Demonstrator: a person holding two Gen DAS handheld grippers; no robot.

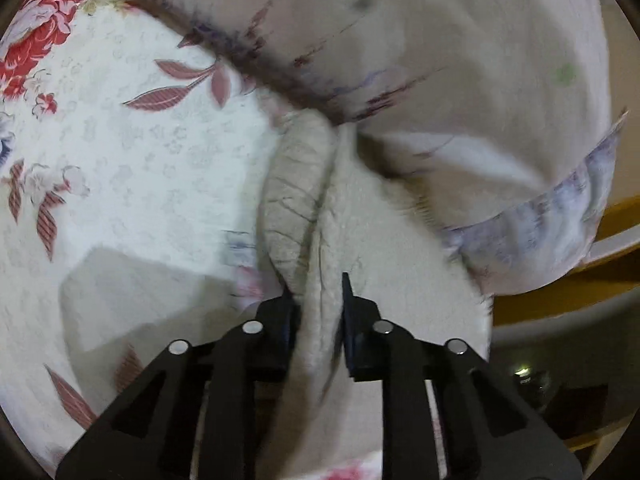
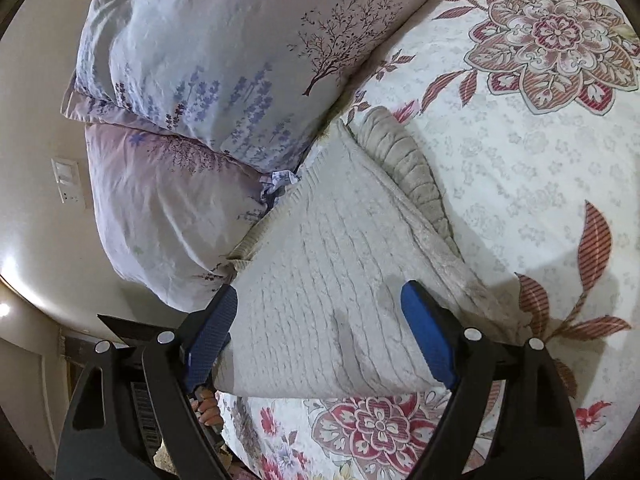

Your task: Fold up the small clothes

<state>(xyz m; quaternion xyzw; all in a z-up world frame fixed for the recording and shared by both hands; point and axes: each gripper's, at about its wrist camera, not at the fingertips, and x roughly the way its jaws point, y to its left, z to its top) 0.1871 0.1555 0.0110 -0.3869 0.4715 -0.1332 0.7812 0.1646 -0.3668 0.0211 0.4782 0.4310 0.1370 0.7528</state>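
A cream knitted garment lies on the floral bedspread, its far end against the pillows, with a ribbed part along its right side. My right gripper is open, its blue pads on either side of the knit just above it. In the left wrist view my left gripper is shut on a bunched fold of the same garment, which runs up between the fingers towards the pillow.
Two pale pillows with lavender and tree prints are stacked at the bed's head; one fills the top of the left view. A wall with a switch plate lies left. The bed edge and wooden frame lie right.
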